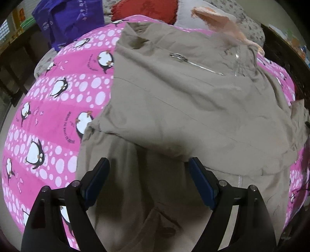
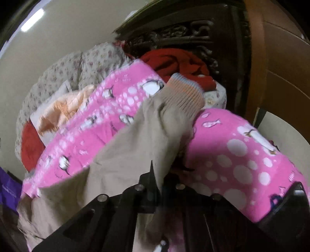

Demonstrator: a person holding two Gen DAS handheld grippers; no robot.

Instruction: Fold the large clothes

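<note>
A large beige jacket (image 1: 184, 100) with a silver zipper (image 1: 195, 65) lies on a pink penguin-print bedspread (image 1: 48, 108). One side is folded over the body. My left gripper (image 1: 149, 164) is open and empty, just above the jacket's lower part. My right gripper (image 2: 159, 174) is shut on the jacket's beige sleeve (image 2: 135, 147) and holds it lifted above the bedspread (image 2: 242, 155). The sleeve's ribbed cuff (image 2: 184, 98) with orange and grey stripes hangs past the fingers.
A purple bag (image 1: 67, 21), a red pillow (image 1: 145, 9), a peach cloth (image 1: 222, 23) and a floral quilt (image 2: 64, 73) lie at the head of the bed. A dark carved headboard (image 2: 184, 33) and red cloth (image 2: 178, 64) are behind.
</note>
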